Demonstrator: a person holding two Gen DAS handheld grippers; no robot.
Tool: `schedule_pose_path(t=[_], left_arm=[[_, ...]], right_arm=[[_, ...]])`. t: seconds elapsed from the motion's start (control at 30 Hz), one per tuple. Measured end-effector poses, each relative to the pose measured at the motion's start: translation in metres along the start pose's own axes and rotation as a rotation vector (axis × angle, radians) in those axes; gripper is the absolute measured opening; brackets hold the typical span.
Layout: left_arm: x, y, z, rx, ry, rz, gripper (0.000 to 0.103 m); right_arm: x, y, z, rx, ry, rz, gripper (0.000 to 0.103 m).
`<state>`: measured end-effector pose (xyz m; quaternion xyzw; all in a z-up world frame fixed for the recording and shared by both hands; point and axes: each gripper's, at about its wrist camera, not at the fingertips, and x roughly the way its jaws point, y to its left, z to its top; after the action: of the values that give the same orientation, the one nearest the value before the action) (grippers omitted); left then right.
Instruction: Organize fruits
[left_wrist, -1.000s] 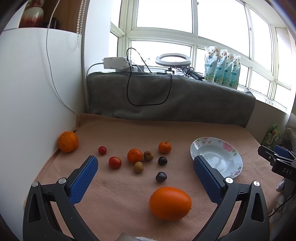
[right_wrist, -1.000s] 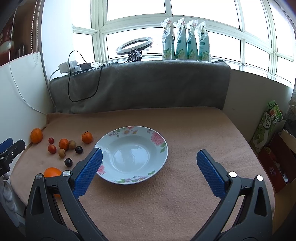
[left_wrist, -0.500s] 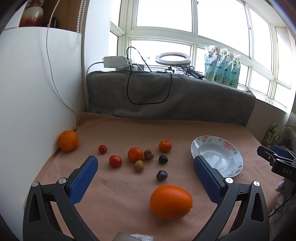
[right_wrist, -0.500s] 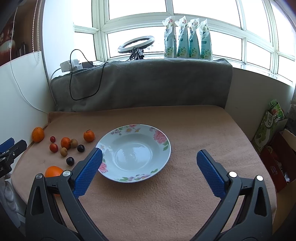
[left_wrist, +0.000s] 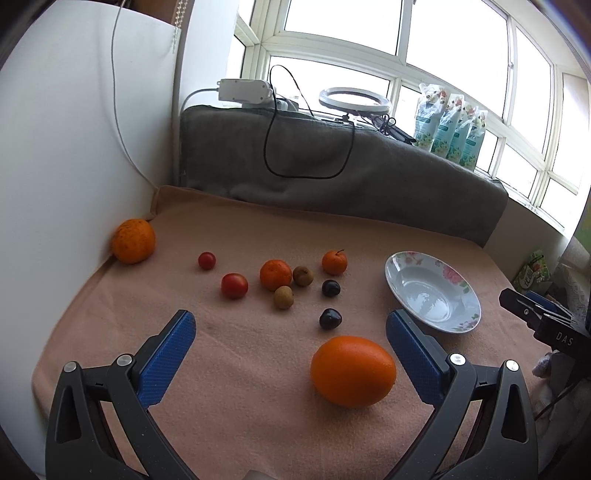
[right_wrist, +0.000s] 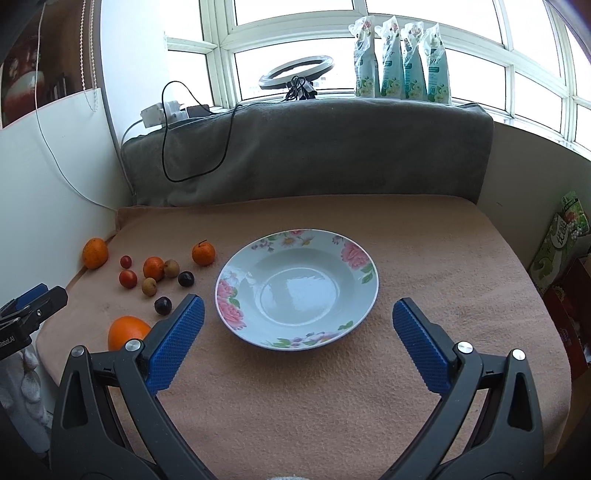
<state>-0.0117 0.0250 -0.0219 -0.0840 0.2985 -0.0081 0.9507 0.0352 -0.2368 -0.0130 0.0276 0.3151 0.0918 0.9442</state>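
Pink-floral white plate (right_wrist: 354, 254), orange fruit (left_wrist: 352, 370), beige cloth (right_wrist: 424, 240).

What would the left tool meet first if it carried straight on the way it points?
Probably the tan cloth; its open left tool points there, with the large orange just right of that line. Depth is uncertain.

The bench (left_wrist: 240, 369) is viewed from low at its near edge by both wrist cameras, faced toward the window; the plate (right_wrist: 354, 258) and scattered fruit are shared by the 2 views.
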Motion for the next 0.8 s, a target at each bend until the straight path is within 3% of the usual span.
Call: schedule_pose_path(t=[0.1, 0.37, 0.53, 0.7, 0.8], left_arm=[[0.000, 0.005, -0.006, -0.028, 0.027, -0.046, 0.102], [0.012, 0.006, -0.024, -0.086, 0.121, -0.162, 0.086], [0.018, 0.001, -0.034, -0.100, 0.167, -0.222, 0.082], [0.026, -0.004, -0.040, -0.104, 0.201, -0.262, 0.079], [0.031, -0.005, -0.042, -0.112, 0.221, -0.282, 0.071]], right_arm=[[0.009, 0.001, -0.001, 0.016, 0.040, 0.063, 0.103], [0.025, 0.023, -0.001, -0.021, 0.119, 0.242, 0.103], [0.037, 0.040, 0.000, -0.044, 0.178, 0.350, 0.102], [0.052, 0.056, 0.000, -0.058, 0.255, 0.451, 0.091], [0.063, 0.067, -0.004, -0.069, 0.325, 0.515, 0.085]])
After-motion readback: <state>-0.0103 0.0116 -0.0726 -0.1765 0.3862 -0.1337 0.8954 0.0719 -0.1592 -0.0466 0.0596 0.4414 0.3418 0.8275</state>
